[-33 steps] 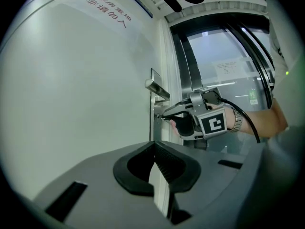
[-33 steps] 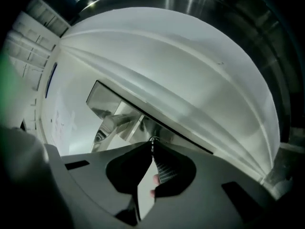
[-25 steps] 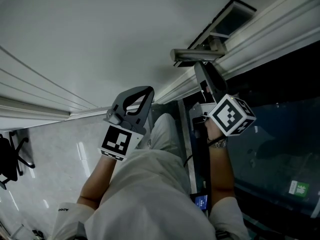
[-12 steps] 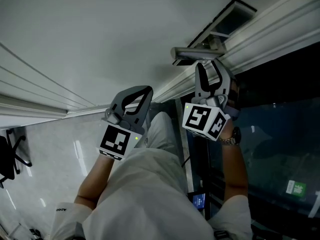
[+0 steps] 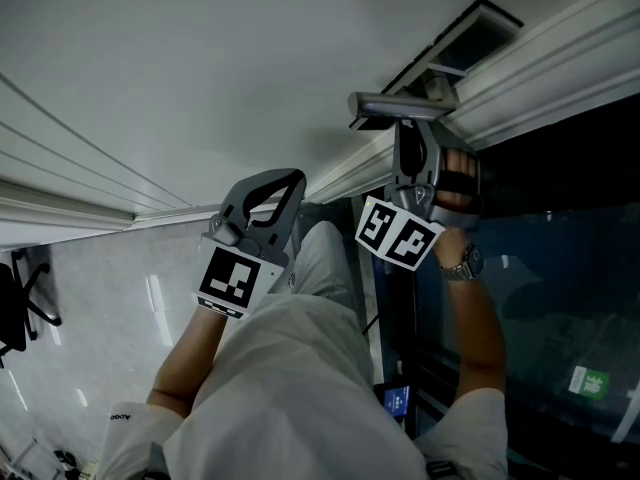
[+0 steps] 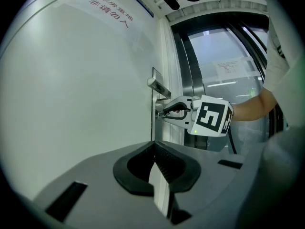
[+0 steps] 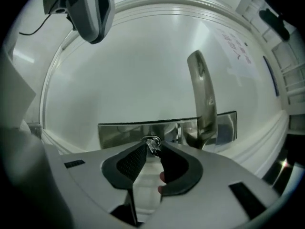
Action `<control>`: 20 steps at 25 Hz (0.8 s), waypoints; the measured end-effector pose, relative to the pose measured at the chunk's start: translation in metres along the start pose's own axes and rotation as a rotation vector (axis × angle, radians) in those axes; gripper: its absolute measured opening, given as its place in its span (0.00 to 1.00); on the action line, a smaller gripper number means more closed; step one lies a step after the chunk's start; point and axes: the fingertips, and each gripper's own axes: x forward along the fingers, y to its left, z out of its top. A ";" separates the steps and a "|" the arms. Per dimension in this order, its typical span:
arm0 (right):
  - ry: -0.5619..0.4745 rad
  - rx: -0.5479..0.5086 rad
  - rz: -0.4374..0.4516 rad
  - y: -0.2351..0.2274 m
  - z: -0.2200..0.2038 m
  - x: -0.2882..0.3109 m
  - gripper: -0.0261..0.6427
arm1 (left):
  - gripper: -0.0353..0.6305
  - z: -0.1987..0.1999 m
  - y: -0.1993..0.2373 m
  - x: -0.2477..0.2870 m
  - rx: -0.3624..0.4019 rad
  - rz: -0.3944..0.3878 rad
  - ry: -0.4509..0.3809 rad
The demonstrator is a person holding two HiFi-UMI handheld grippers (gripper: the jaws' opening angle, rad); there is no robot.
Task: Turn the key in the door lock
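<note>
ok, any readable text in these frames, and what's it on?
"非请勿入": red, lower row on the door.
Likely "库房重地": red row above it, blurry.
Paper notice on the glass: too small to read.
Green label on the glass: blurred.
Print on the sleeve: too small to read.

You hold two grippers, the left gripper [image 5: 290, 183] and the right gripper [image 5: 418, 143], and each bears one marker cube [image 5: 238, 280], two cubes in all. Before you is one door [image 5: 200, 68] with one lever handle [image 5: 395, 105], one metal lock plate [image 7: 119, 132] and one key [image 7: 153, 144]. You wear one wristwatch [image 5: 462, 263], on your right wrist. One office chair [image 5: 25, 313] stands at the far left. The glass [image 5: 540, 258] beside the door carries one green sticker [image 5: 587, 379] and one paper notice [image 6: 230, 67].
</note>
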 end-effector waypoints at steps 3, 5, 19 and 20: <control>0.006 -0.012 -0.017 0.000 -0.001 0.001 0.17 | 0.06 -0.001 0.000 0.001 -0.002 -0.003 0.005; 0.012 -0.011 -0.023 -0.001 0.000 0.001 0.17 | 0.06 -0.002 0.000 0.001 -0.004 -0.005 0.006; -0.001 0.363 0.027 -0.006 0.000 0.000 0.15 | 0.06 0.001 -0.003 0.003 -0.004 -0.015 -0.005; -0.004 0.407 0.037 -0.006 -0.001 0.001 0.14 | 0.06 0.000 -0.003 0.003 -0.005 -0.015 -0.004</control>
